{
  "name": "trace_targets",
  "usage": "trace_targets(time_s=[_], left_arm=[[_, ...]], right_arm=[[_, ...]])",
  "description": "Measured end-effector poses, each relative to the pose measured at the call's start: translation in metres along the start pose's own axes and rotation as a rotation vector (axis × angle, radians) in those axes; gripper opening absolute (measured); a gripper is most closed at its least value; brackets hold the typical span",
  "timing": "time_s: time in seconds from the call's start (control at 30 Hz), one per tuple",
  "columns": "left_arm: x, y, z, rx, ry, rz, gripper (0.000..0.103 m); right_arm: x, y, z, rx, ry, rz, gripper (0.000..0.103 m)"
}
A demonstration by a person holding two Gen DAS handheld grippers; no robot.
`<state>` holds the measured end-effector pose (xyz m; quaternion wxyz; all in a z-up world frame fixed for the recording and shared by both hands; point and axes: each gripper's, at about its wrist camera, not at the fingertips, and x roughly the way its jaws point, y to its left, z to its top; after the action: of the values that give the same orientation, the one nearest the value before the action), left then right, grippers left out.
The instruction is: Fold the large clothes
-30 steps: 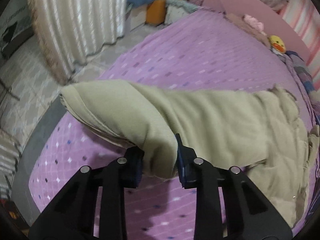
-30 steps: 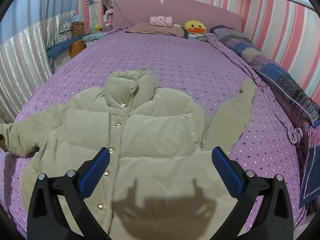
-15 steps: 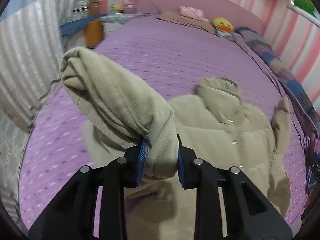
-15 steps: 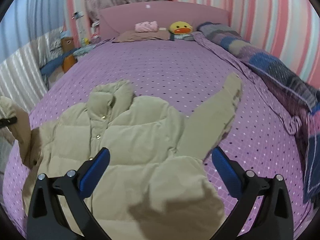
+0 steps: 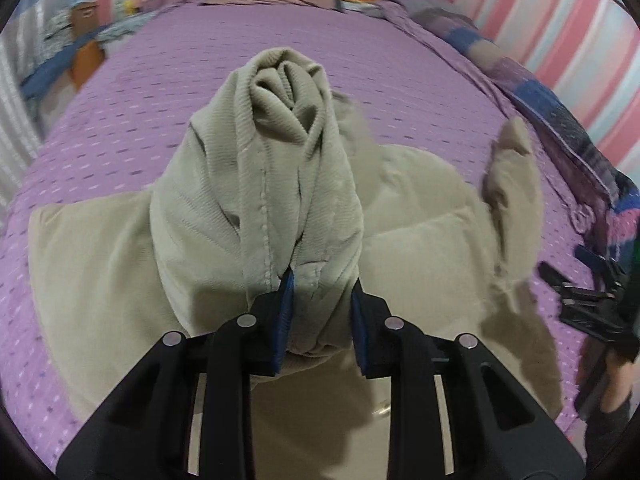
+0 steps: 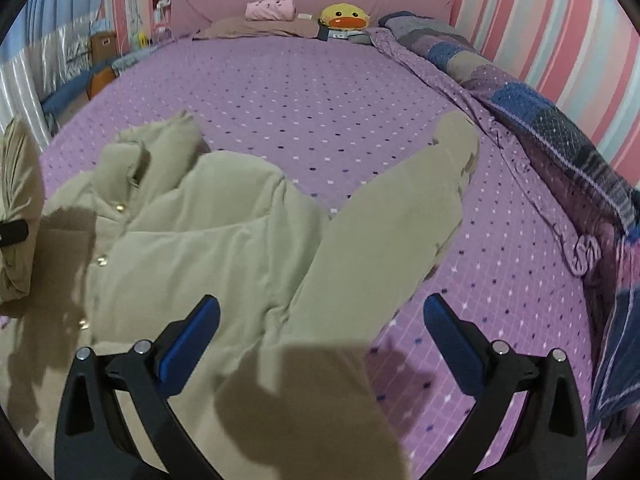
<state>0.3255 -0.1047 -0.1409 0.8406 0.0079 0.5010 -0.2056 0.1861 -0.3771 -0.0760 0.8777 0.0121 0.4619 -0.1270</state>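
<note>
my left claw [image 5: 320,312] was pinched tight on the cuff end of the jacket's left sleeve [image 5: 276,184], the blue pads pressing bunched beige corduroy between them. the sleeve stood lifted off the bed, its open cuff facing the camera, raised above the jacket [image 6: 208,248] body. my right claw [image 6: 322,340] was spread wide with nothing between its pads, hovering low over the base of the other sleeve [image 6: 400,216], not touching it.

the jacket lay front side up on the purple dotted bedspread [image 6: 320,96], collar toward the headboard, snap buttons visible down the front. the right sleeve was stretched out flat, angled away from the body toward the patchwork blanket [image 6: 532,108] that ran along the striped wall.

at the head of the bed sat a yellow duck plush [image 6: 344,16] beside a folded pink cloth [image 6: 270,9] on a brown pillow. in the left wrist view my right claw's black frame showed at the right edge, over the bed's side.
</note>
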Motion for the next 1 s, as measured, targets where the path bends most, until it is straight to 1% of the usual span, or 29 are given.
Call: trace_targets(time_s=[0.07, 0.13, 0.2, 0.3, 0.37, 0.43, 0.47, 0.5, 0.53, 0.57, 0.6, 0.63, 0.67, 0.7, 0.8, 0.83, 0.9, 0.97, 1.0], left_arm=[[0.012, -0.023, 0.009, 0.017, 0.009, -0.062, 0.024], [0.025, -0.047, 0.016, 0.047, 0.012, -0.093, 0.024], [0.042, -0.063, 0.017, 0.076, 0.023, -0.072, 0.024], [0.068, -0.07, 0.015, 0.083, 0.074, -0.078, 0.024], [0.086, -0.08, 0.008, 0.115, 0.112, -0.062, 0.024], [0.091, -0.085, 0.002, 0.146, 0.118, -0.044, 0.028], [0.09, -0.088, -0.001, 0.157, 0.118, -0.039, 0.032], [0.087, -0.089, -0.002, 0.163, 0.115, -0.048, 0.043], [0.084, -0.09, -0.004, 0.165, 0.111, -0.057, 0.051], [0.078, -0.09, -0.005, 0.169, 0.101, -0.059, 0.066], [0.069, -0.091, -0.007, 0.178, 0.083, -0.06, 0.073], [0.065, -0.093, -0.007, 0.185, 0.074, -0.055, 0.076], [0.058, -0.095, -0.009, 0.195, 0.063, -0.039, 0.084], [0.049, -0.093, -0.012, 0.207, 0.047, -0.016, 0.089], [0.025, -0.079, -0.019, 0.224, 0.019, 0.027, 0.09], [0.015, -0.067, -0.022, 0.219, 0.008, 0.05, 0.092], [-0.001, -0.041, -0.026, 0.189, -0.008, 0.096, 0.096], [-0.014, -0.01, -0.028, 0.149, -0.019, 0.152, 0.097], [-0.02, 0.012, -0.029, 0.12, -0.023, 0.192, 0.099]], right_arm=[[0.009, -0.001, 0.009, -0.019, 0.002, -0.025, 0.101], [0.015, -0.002, 0.016, -0.028, 0.0, -0.035, 0.101], [0.023, -0.004, 0.019, -0.043, 0.006, -0.062, 0.101], [0.04, -0.007, 0.018, -0.063, 0.027, -0.081, 0.101], [0.052, -0.009, 0.014, -0.077, 0.056, -0.088, 0.101], [0.063, -0.01, 0.006, -0.088, 0.089, -0.089, 0.101], [0.066, -0.01, 0.002, -0.094, 0.105, -0.091, 0.101], [0.069, -0.009, -0.002, -0.103, 0.116, -0.098, 0.101], [0.069, -0.008, -0.004, -0.107, 0.118, -0.103, 0.101], [0.068, -0.008, -0.005, -0.108, 0.117, -0.105, 0.101], [0.067, -0.008, -0.007, -0.108, 0.118, -0.104, 0.101], [0.063, -0.007, -0.007, -0.106, 0.116, -0.103, 0.101], [0.06, -0.008, -0.007, -0.104, 0.112, -0.102, 0.101], [0.055, -0.008, -0.007, -0.101, 0.108, -0.102, 0.101], [0.044, -0.008, -0.003, -0.096, 0.1, -0.093, 0.101], [0.039, -0.006, -0.002, -0.098, 0.092, -0.088, 0.101], [0.027, 0.003, 0.003, -0.106, 0.066, -0.075, 0.101], [0.019, 0.013, 0.006, -0.11, 0.055, -0.037, 0.101], [0.014, 0.022, 0.01, -0.109, 0.049, 0.004, 0.101]])
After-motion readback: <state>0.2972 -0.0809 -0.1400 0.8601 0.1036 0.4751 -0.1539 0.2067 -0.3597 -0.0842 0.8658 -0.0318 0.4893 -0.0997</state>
